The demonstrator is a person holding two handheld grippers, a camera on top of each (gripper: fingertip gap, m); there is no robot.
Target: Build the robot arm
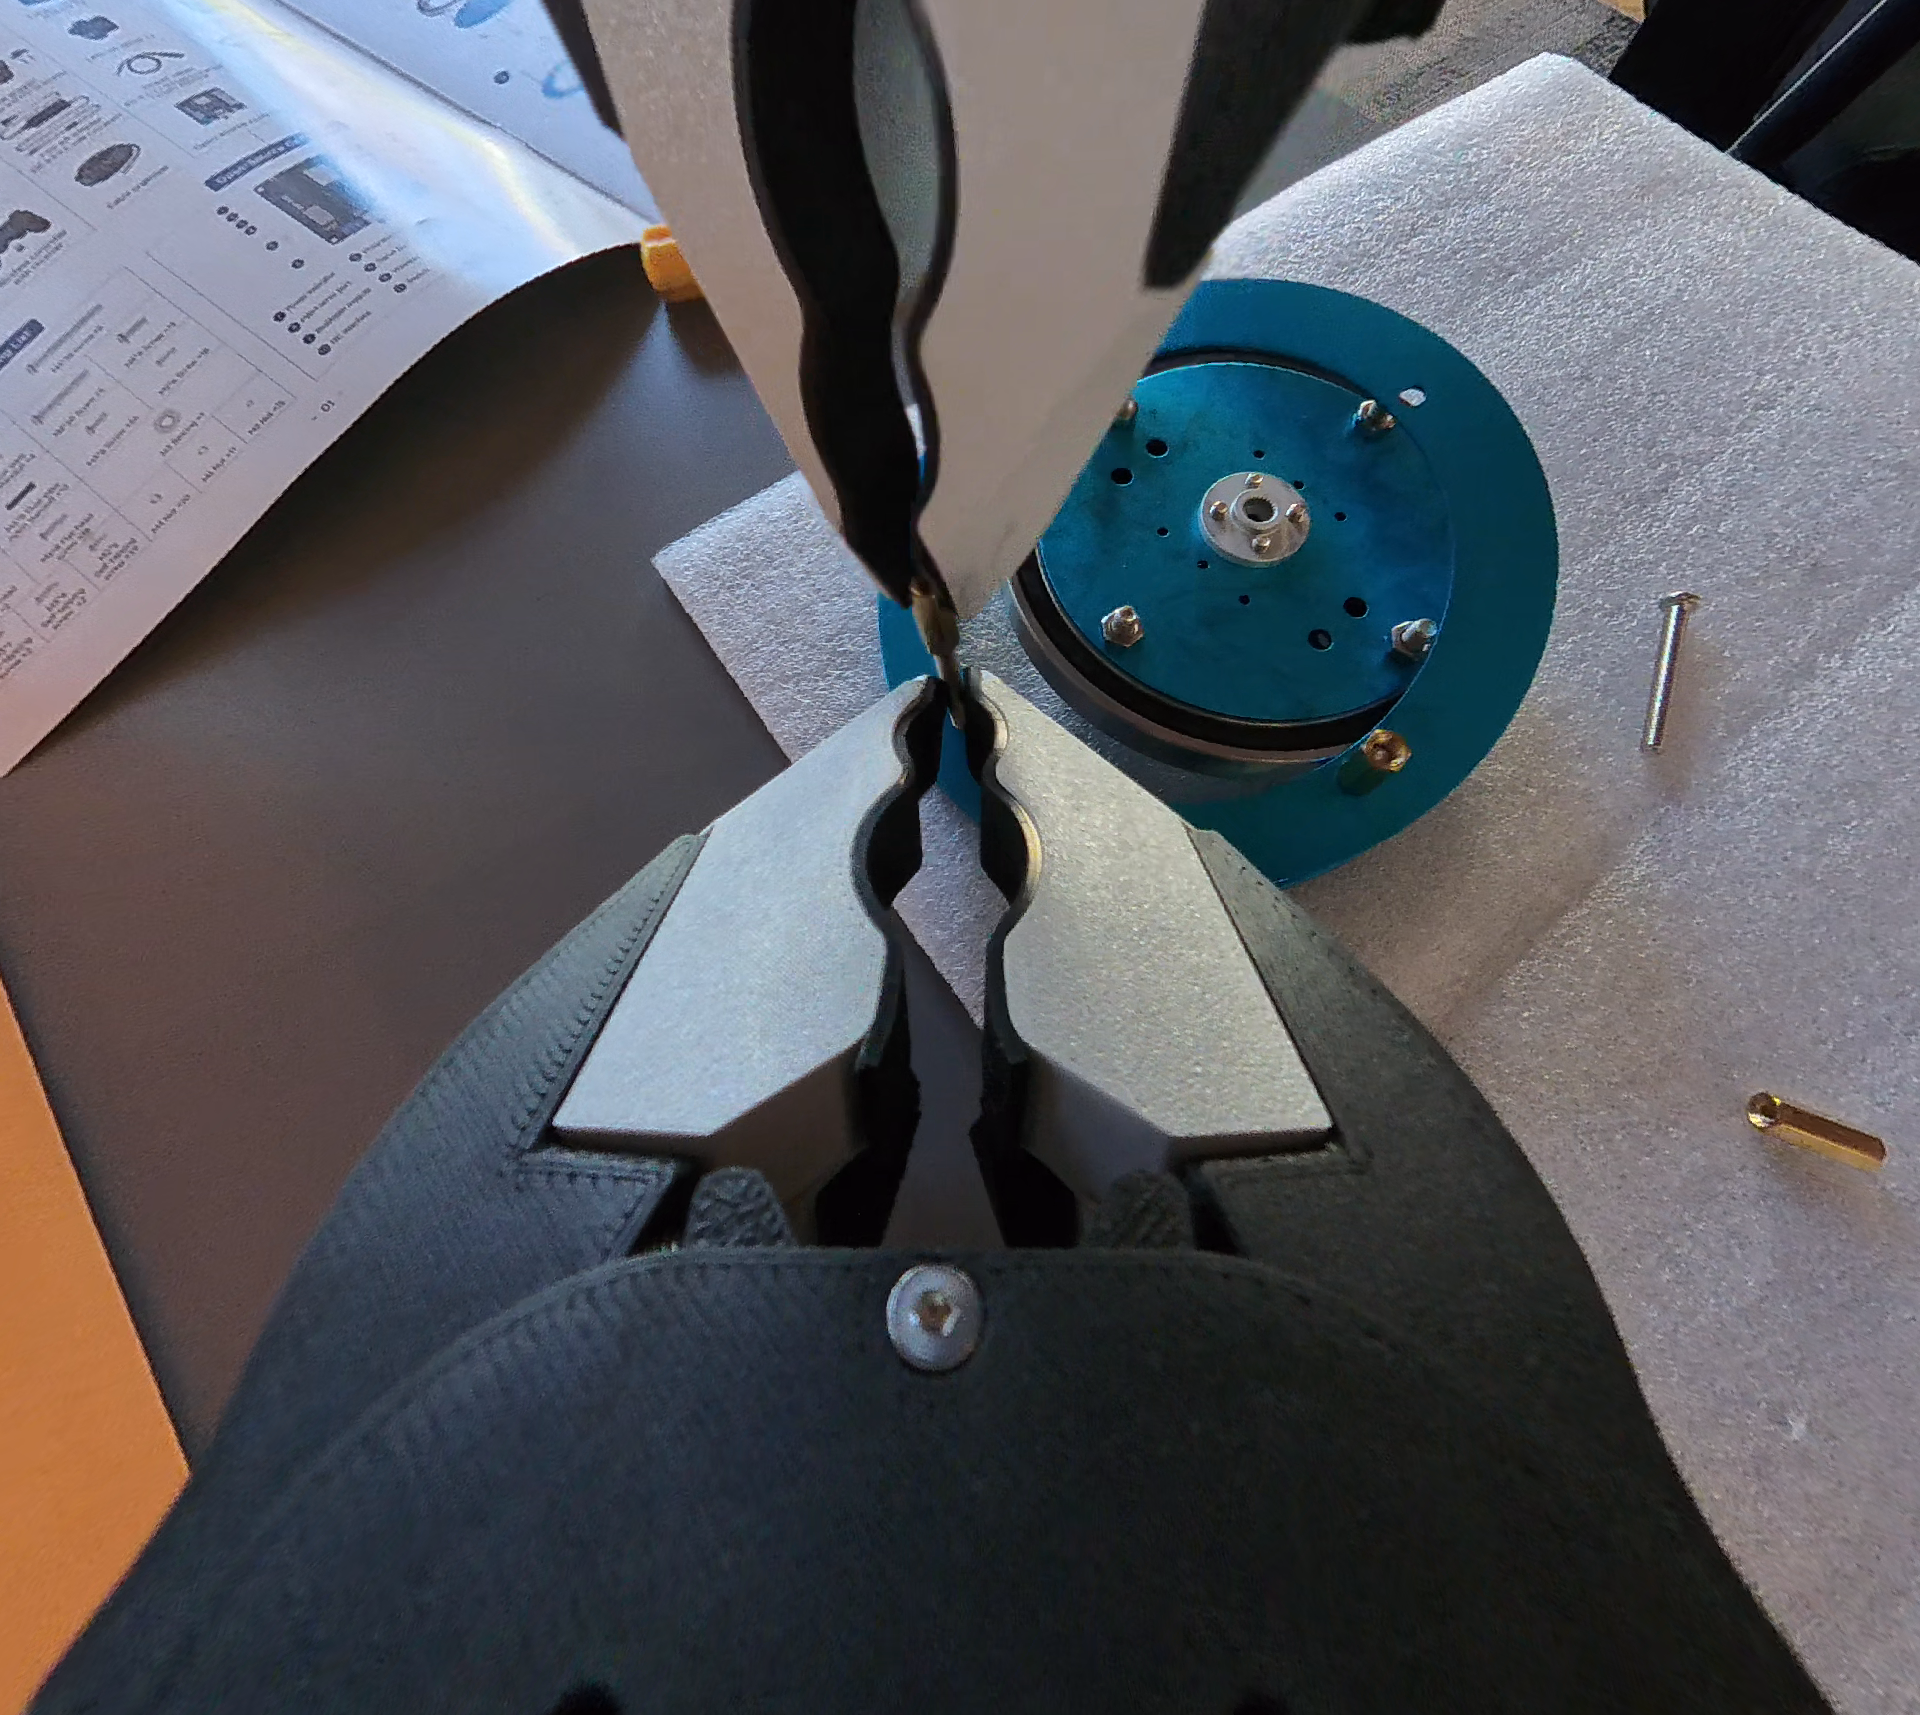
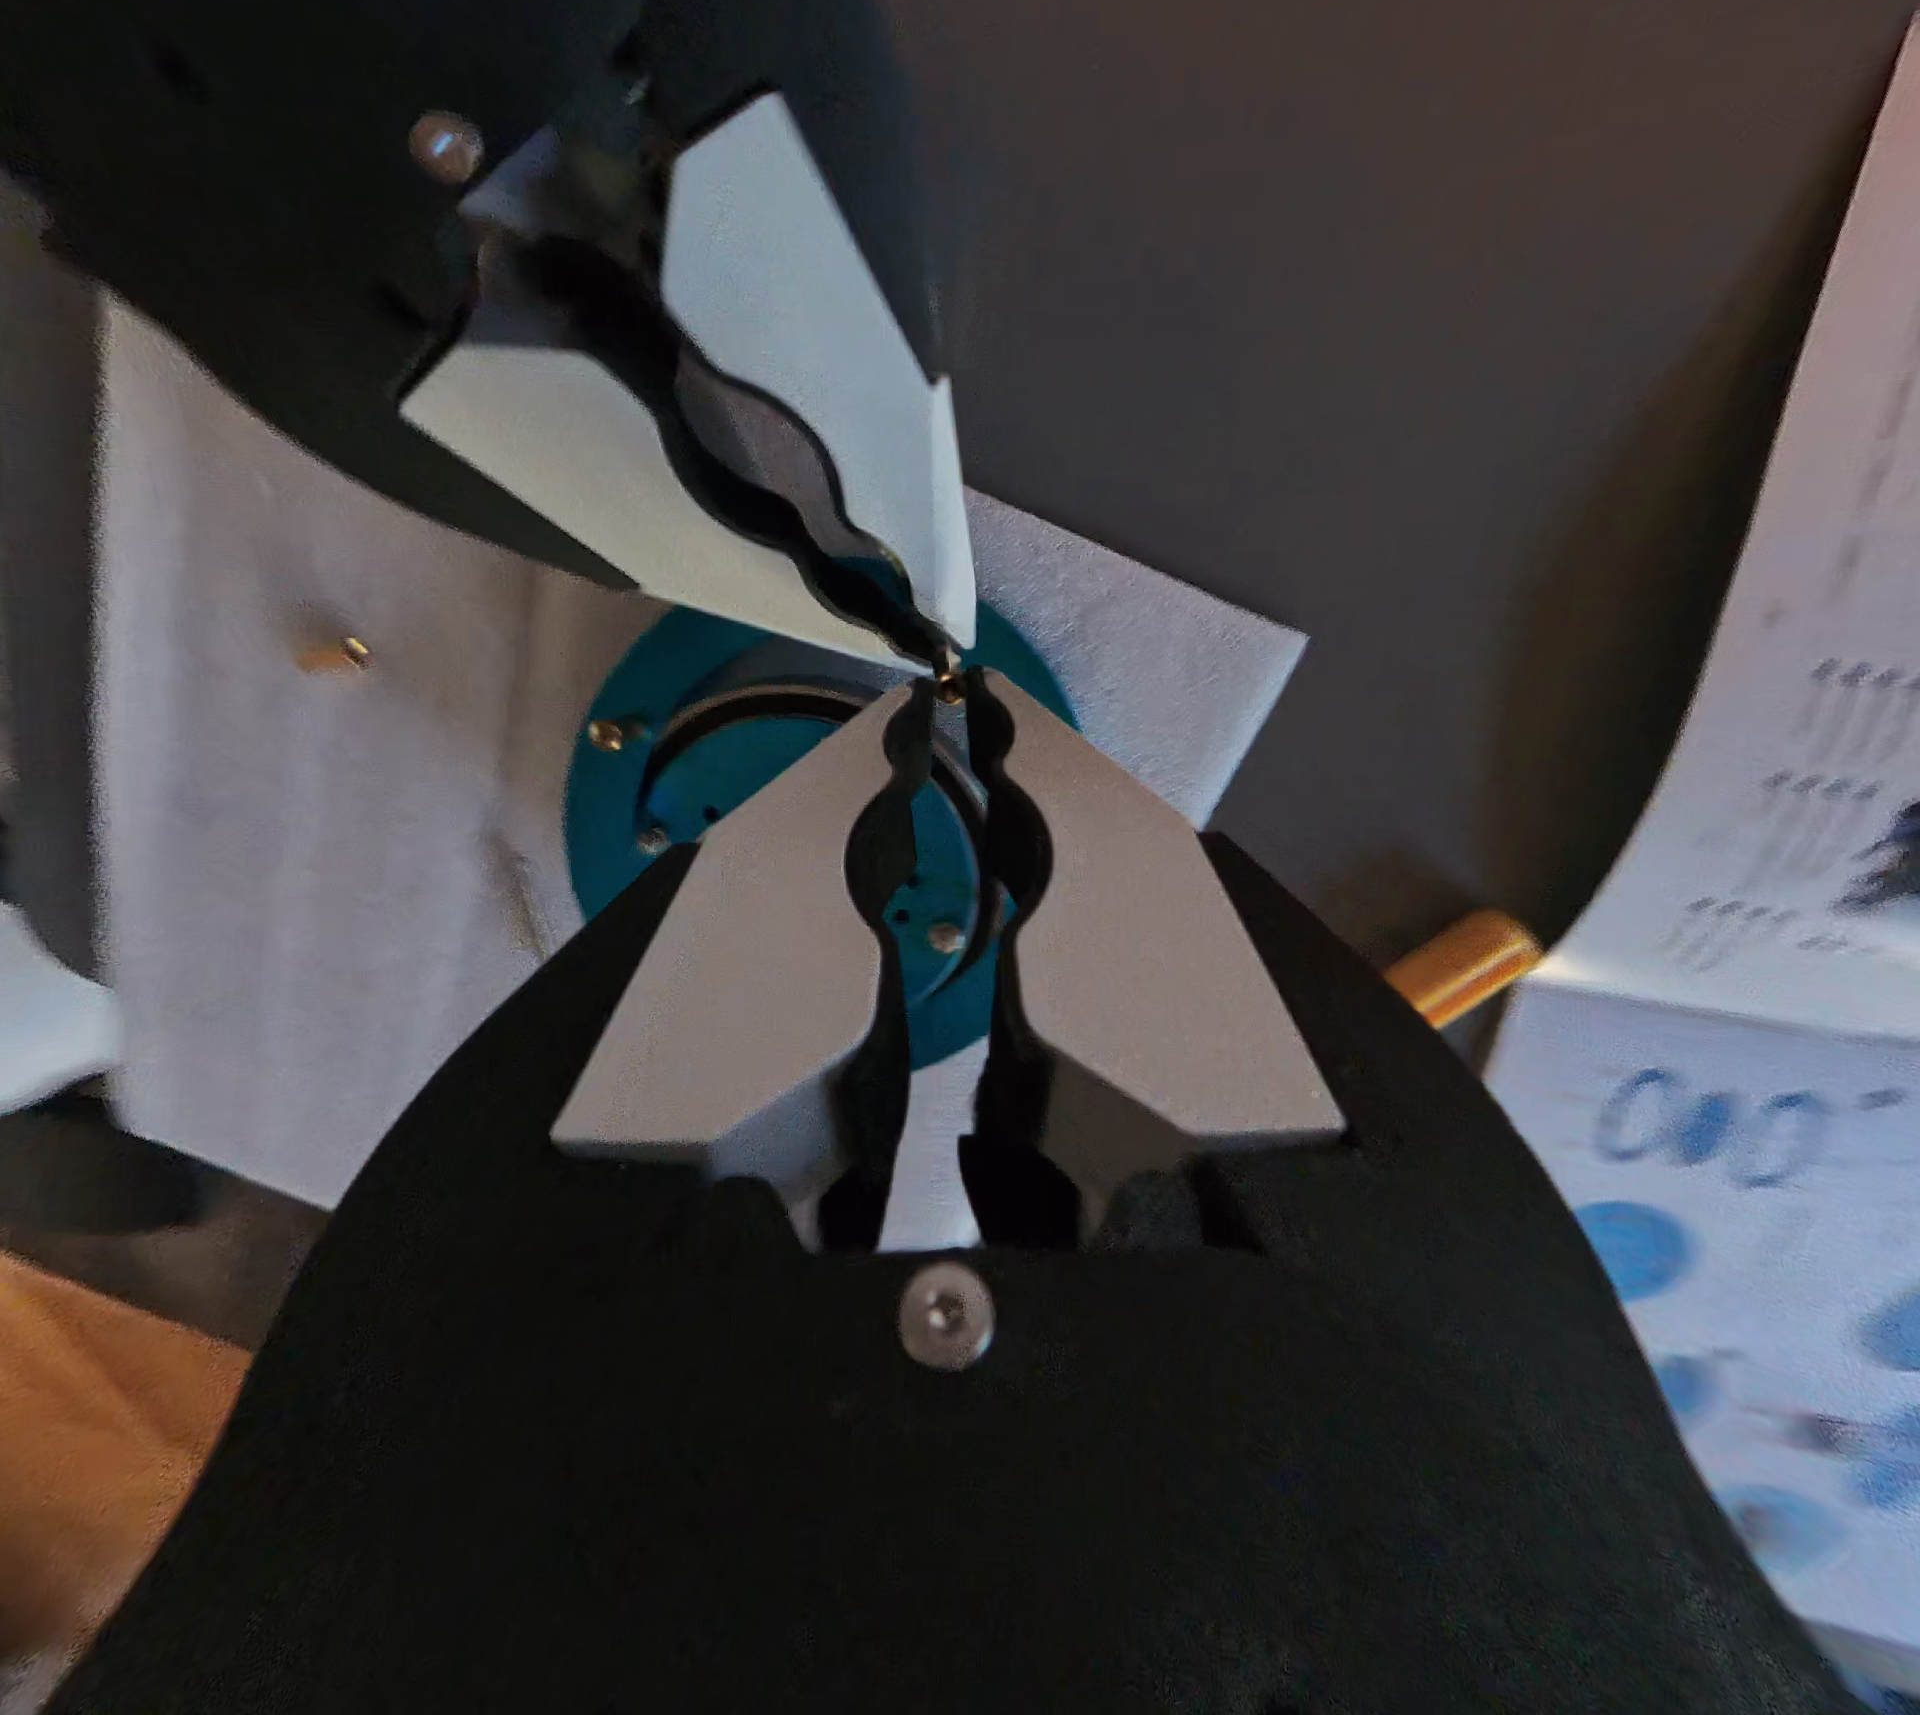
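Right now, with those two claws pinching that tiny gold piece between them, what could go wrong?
1. The small brass standoff is held only at the very tips of the left claw and right claw; it may slip out.
2. If dropped, it might roll off the white foam sheet.
3. The tips hover close over the blue disc assembly and could bump it.

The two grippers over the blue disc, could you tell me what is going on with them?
Both grippers meet tip to tip above the edge of the blue disc assembly, which lies on a white foam sheet. The right gripper comes from above and pinches the top of a small brass standoff; the left gripper is closed around its lower end. A loose screw and another brass standoff lie on the foam nearby, and an open manual sits beside it.
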